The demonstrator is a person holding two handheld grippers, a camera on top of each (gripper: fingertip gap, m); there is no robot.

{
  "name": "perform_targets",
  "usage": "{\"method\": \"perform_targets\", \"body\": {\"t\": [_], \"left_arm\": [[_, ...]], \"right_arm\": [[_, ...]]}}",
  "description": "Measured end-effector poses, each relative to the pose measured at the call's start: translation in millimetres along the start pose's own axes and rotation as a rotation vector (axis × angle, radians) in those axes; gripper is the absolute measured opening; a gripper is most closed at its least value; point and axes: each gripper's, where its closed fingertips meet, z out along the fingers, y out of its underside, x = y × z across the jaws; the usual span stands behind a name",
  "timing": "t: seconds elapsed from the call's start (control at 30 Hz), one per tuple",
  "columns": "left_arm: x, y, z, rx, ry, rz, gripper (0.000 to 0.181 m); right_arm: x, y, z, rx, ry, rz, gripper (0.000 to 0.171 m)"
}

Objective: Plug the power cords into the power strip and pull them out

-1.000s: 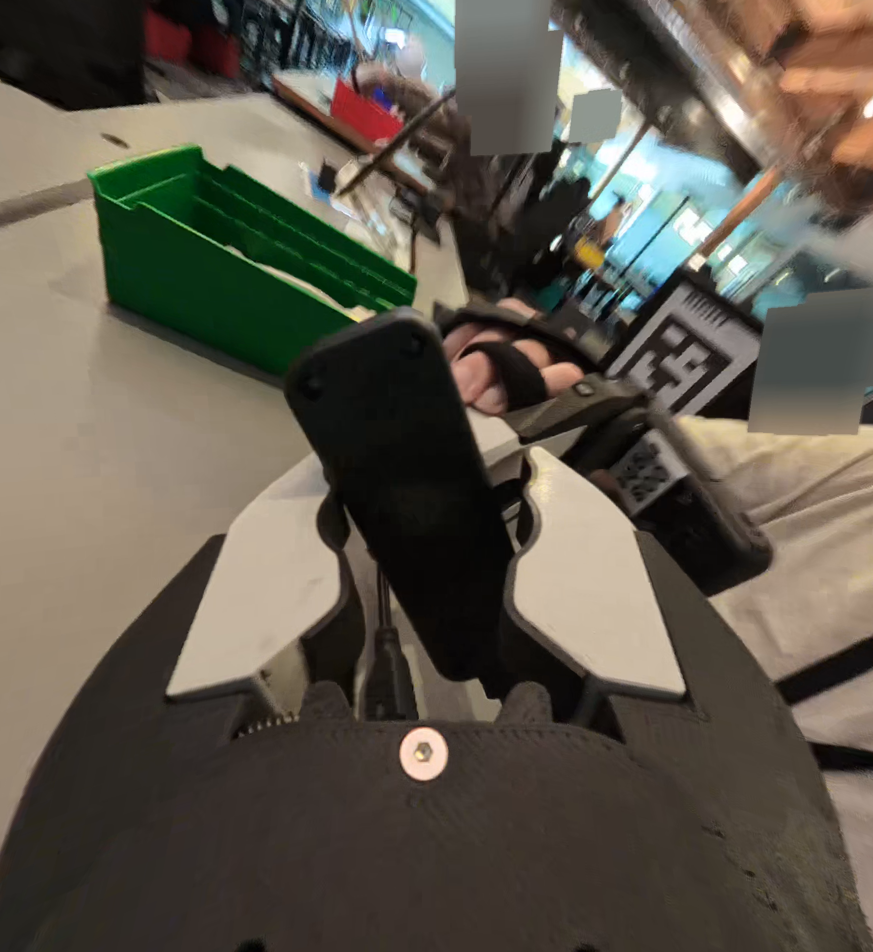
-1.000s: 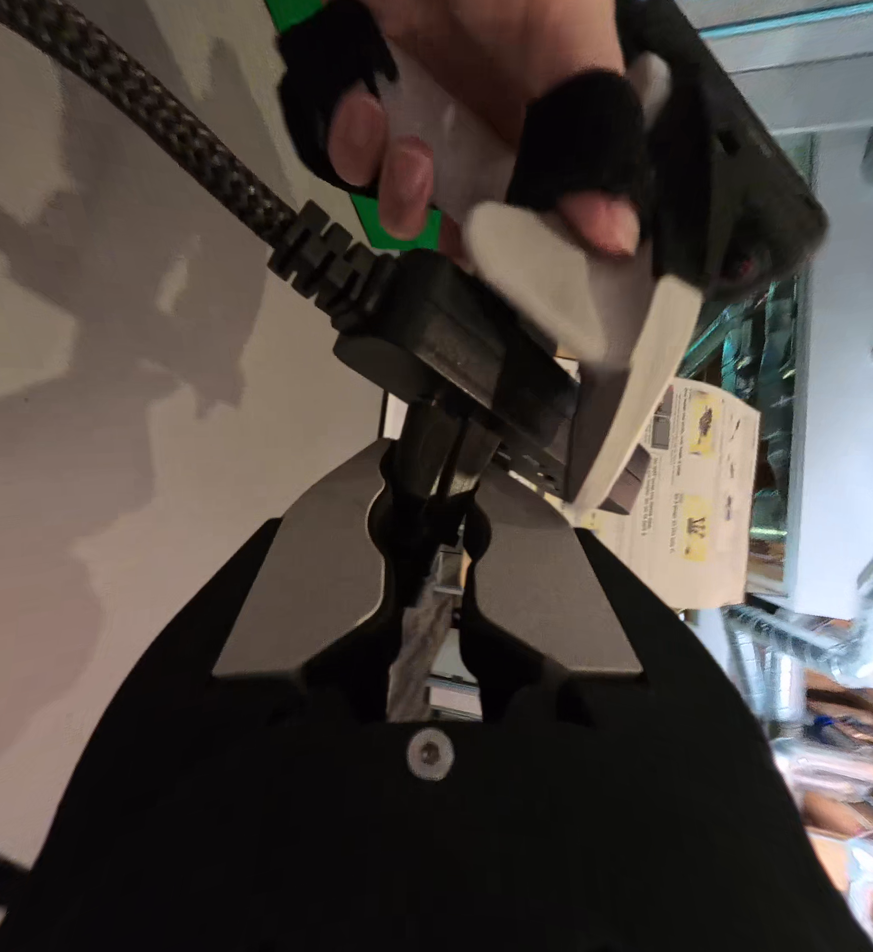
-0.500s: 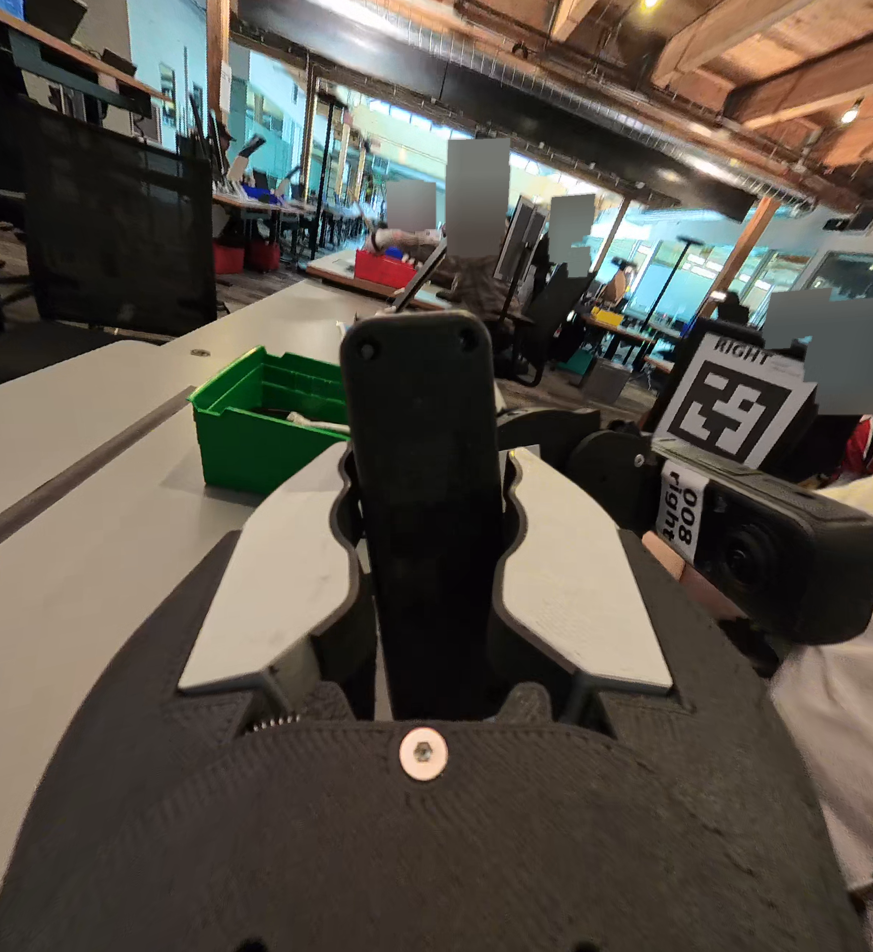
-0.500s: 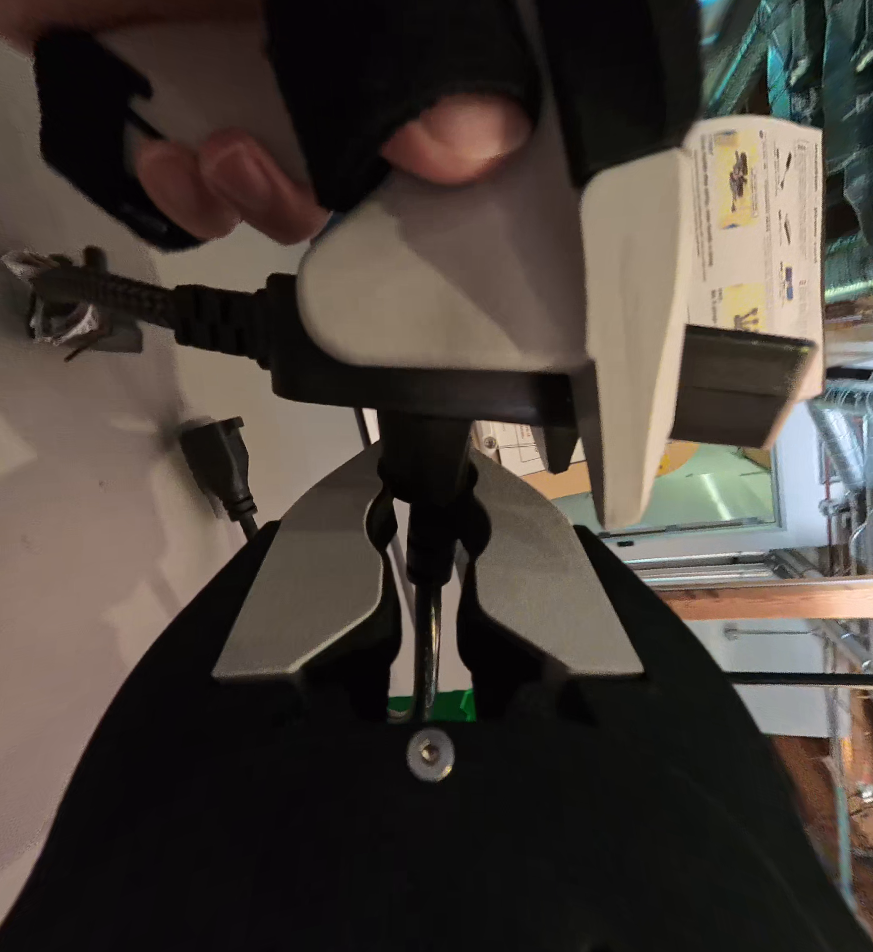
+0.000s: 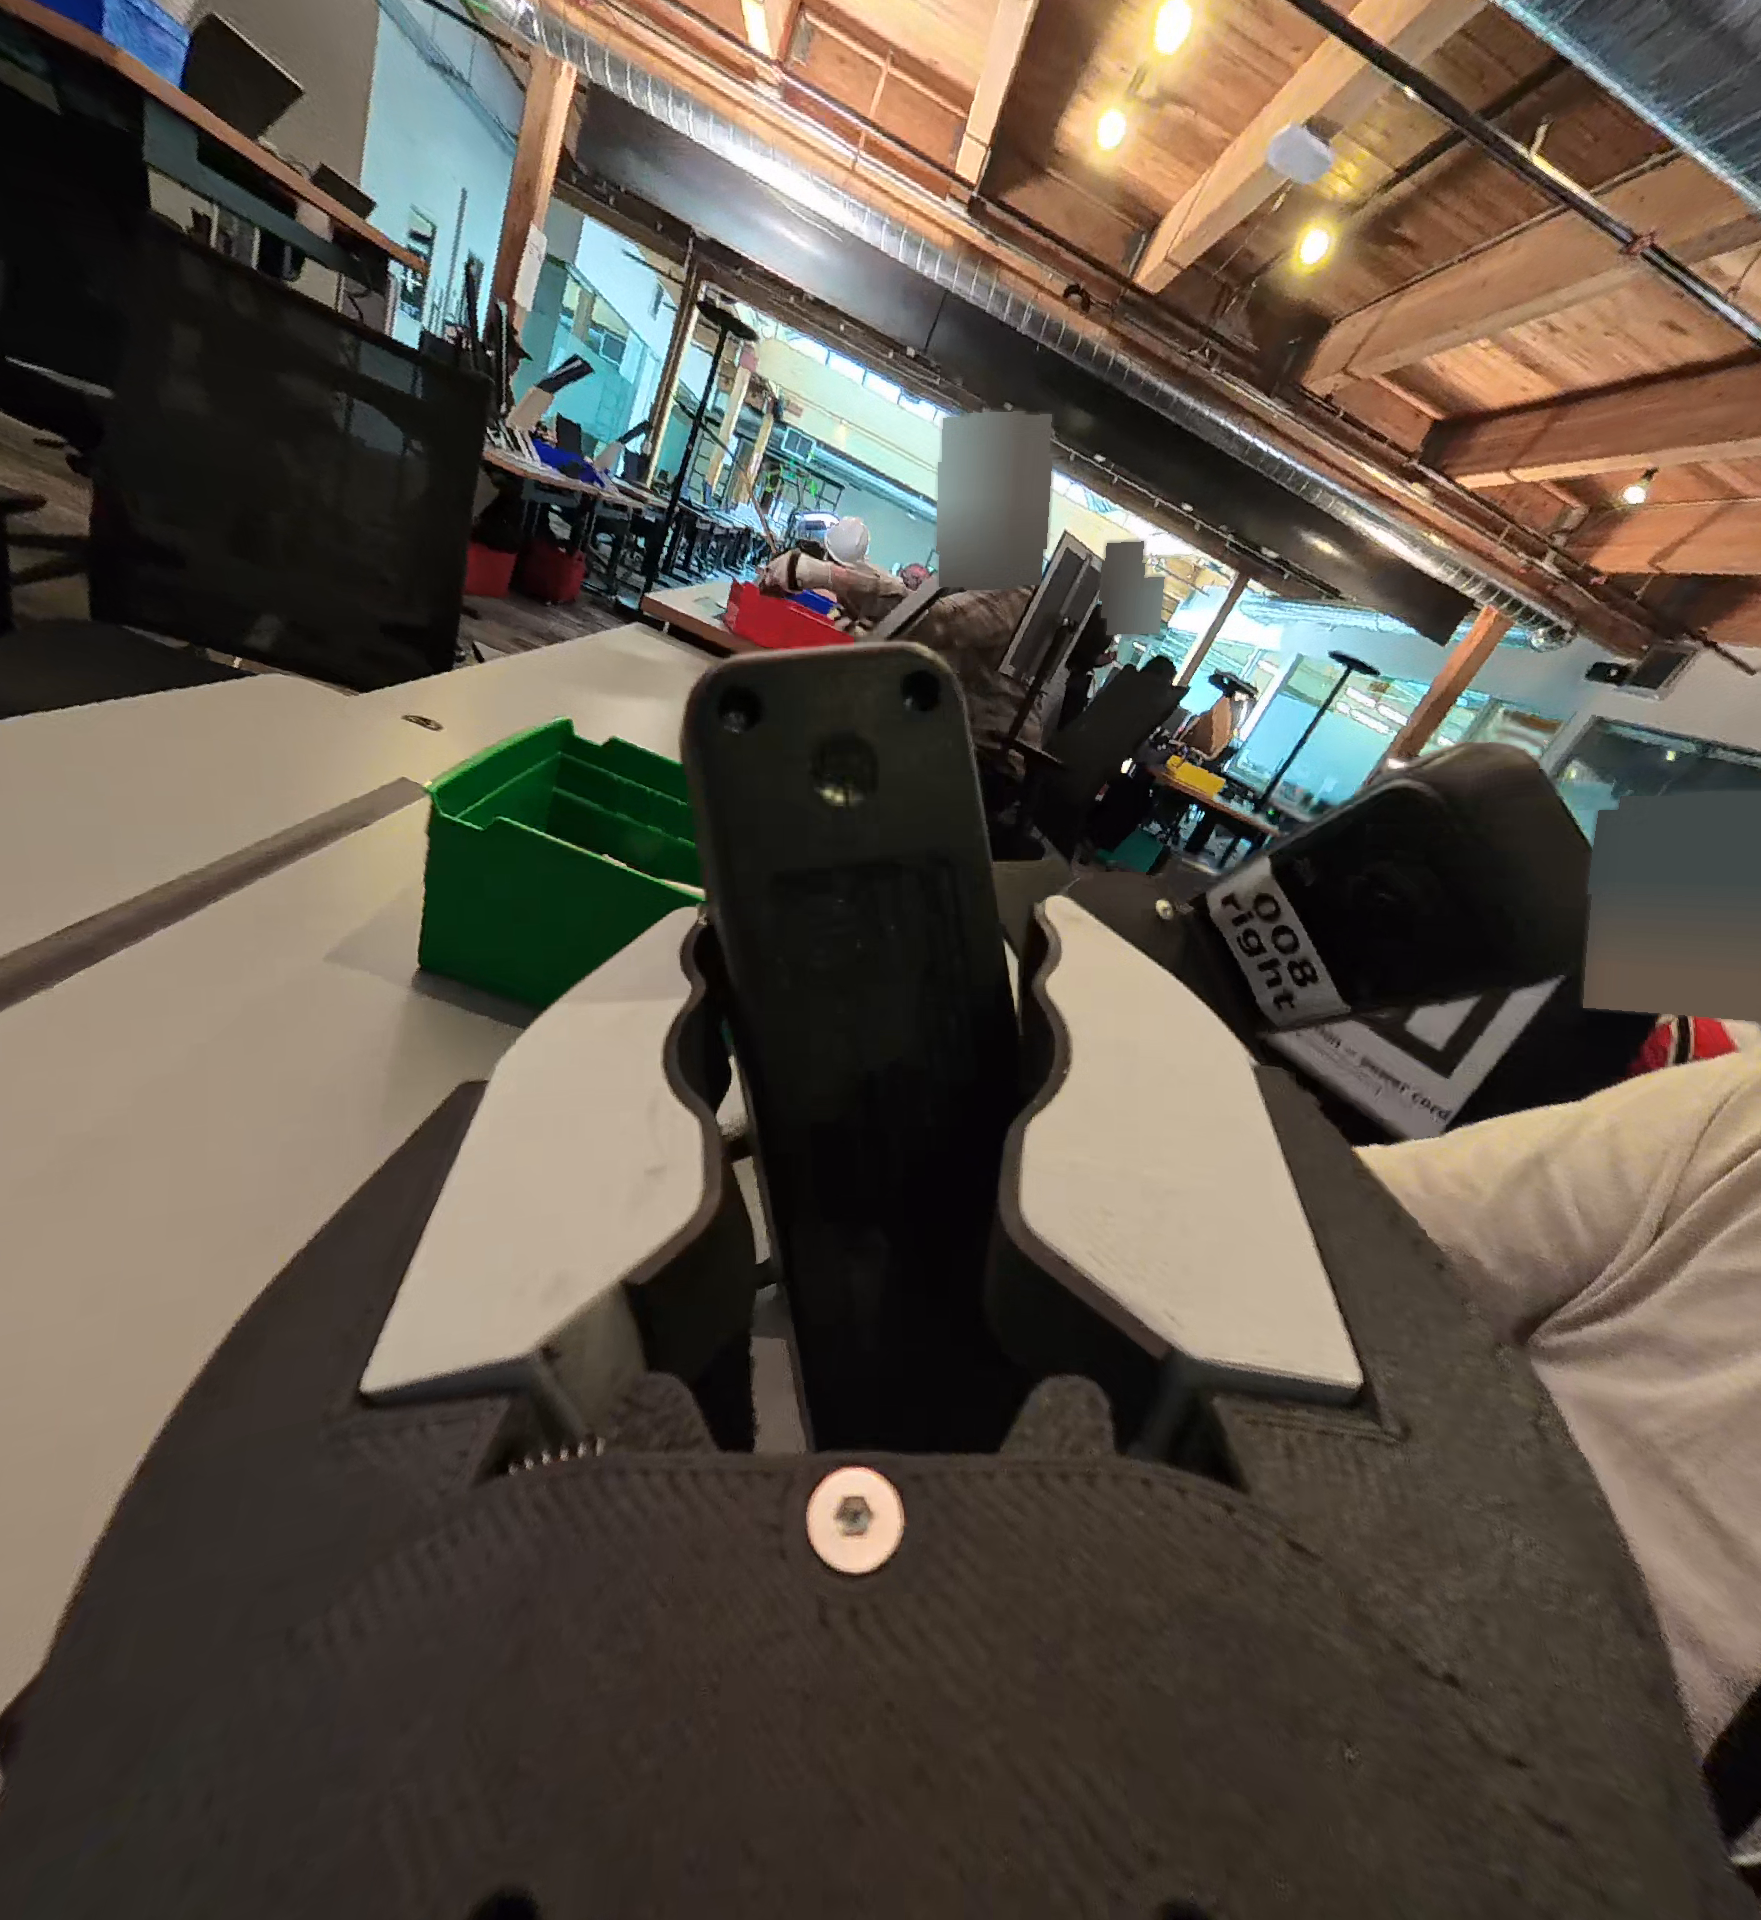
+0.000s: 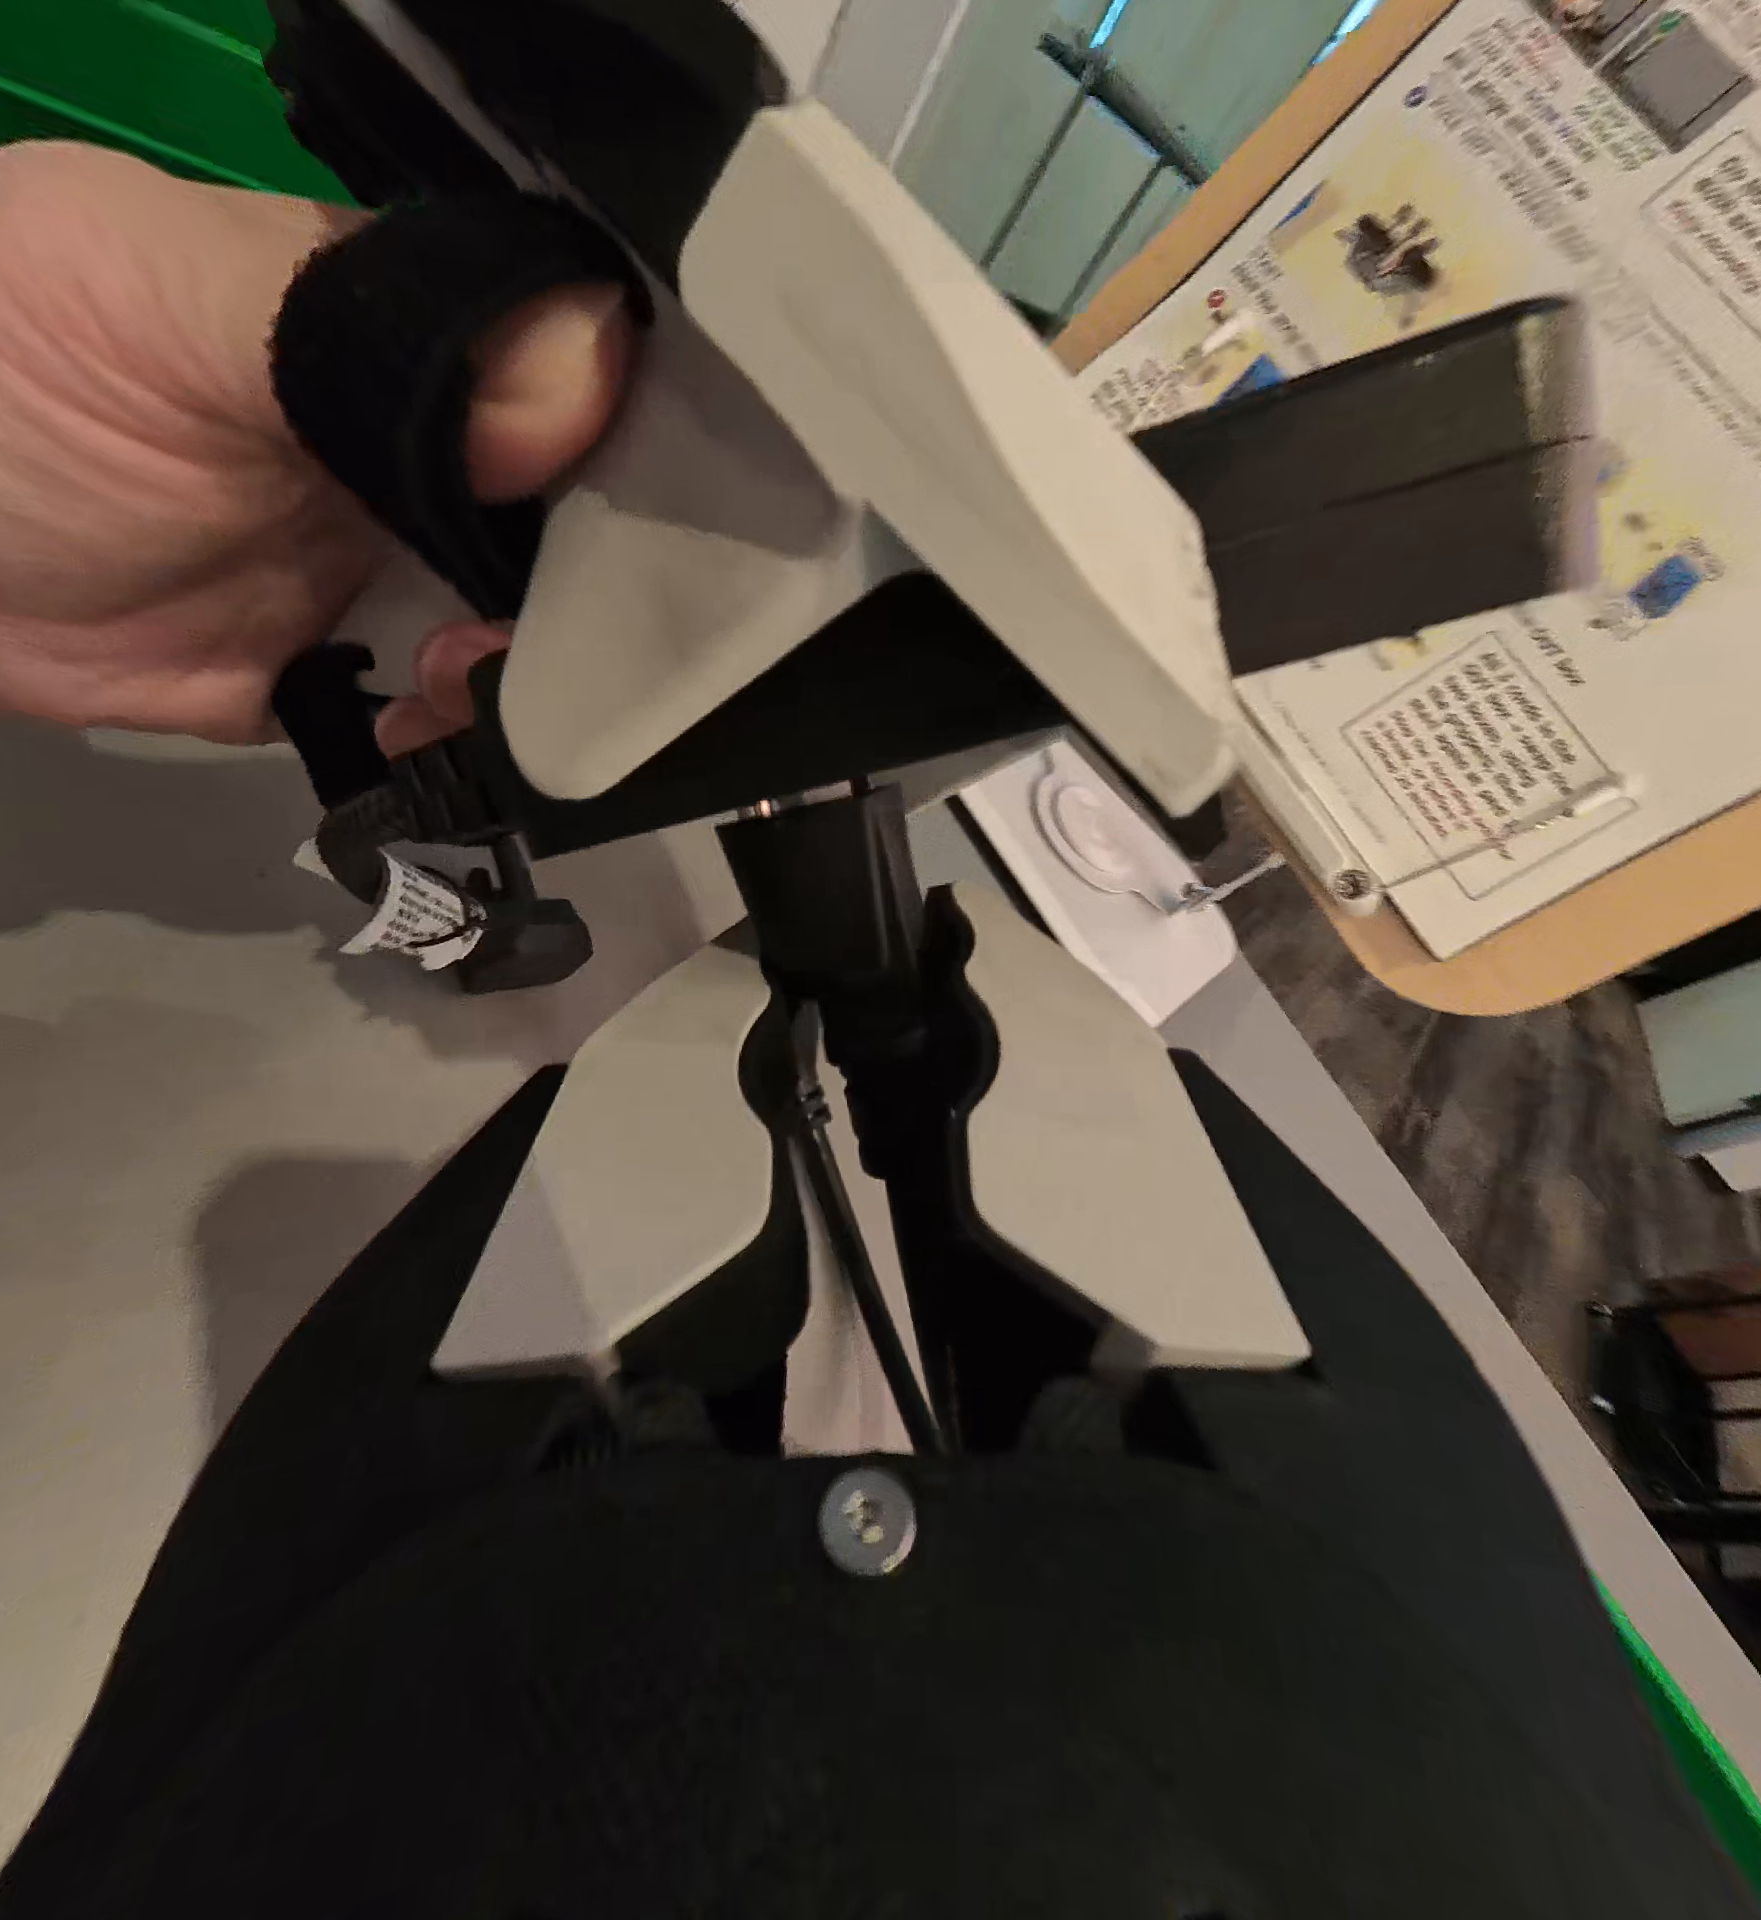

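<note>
Your right gripper (image 6: 871,997) pinches the black moulded power-cord plug (image 6: 834,914), seated nearly flush against the long black plastic power strip (image 5: 855,997) clamped in your left gripper (image 5: 860,1039). Keep the plug square; brace the strip firmly.

Right gripper (image 6: 871,997) around black plug (image 6: 834,894) at power strip (image 6: 1375,488)

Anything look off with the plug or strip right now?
The plug, held by the right hand-held gripper, isn't fully seated: metal shows where it meets the power strip, which the left hand-held gripper holds off the table.
</note>
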Motion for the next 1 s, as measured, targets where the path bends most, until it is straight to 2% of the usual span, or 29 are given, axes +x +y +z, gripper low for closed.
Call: {"method": "perform_targets", "body": {"t": [0.03,0.1,0.13,0.23,0.33,0.4,0.47,0.57,0.77,0.9,1.0], "left_arm": [[-4,1,-1,-0.004,-0.002,-0.052,0.052],[-9,3,-6,-0.04,0.042,-0.221,0.05],[-10,2,-10,-0.038,0.063,-0.239,0.051],[-19,2,-25,-0.078,-0.059,-0.132,0.062],[-13,9,-22,-0.163,-0.126,-0.088,0.073],[-8,17,-12,-0.206,-0.125,-0.103,0.065],[-12,36,-5,-0.323,-0.158,-0.104,0.043],[-12,40,-4,-0.355,-0.176,-0.085,0.042],[8,38,-5,-0.399,-0.076,-0.03,0.042],[16,35,0,-0.388,-0.031,-0.053,0.04],[15,26,7,-0.315,-0.059,-0.046,0.041]], "right_arm": [[-1,2,1,-0.026,-0.046,-0.011,0.026],[-3,6,2,-0.059,-0.133,0.002,0.024],[-2,5,0,-0.059,-0.151,0.034,0.023],[19,14,-6,-0.099,-0.078,0.081,0.021],[34,15,-12,-0.083,-0.039,0.121,0.021],[36,15,-13,-0.098,-0.015,0.094,0.021],[35,17,-13,-0.115,-0.014,0.091,0.021],[33,18,-13,-0.095,-0.042,0.104,0.021],[31,1,-29,0.029,-0.076,-0.117,0.021],[35,-2,-39,0.068,-0.088,-0.119,0.021],[43,-3,-40,0.077,-0.064,-0.035,0.02]]}}
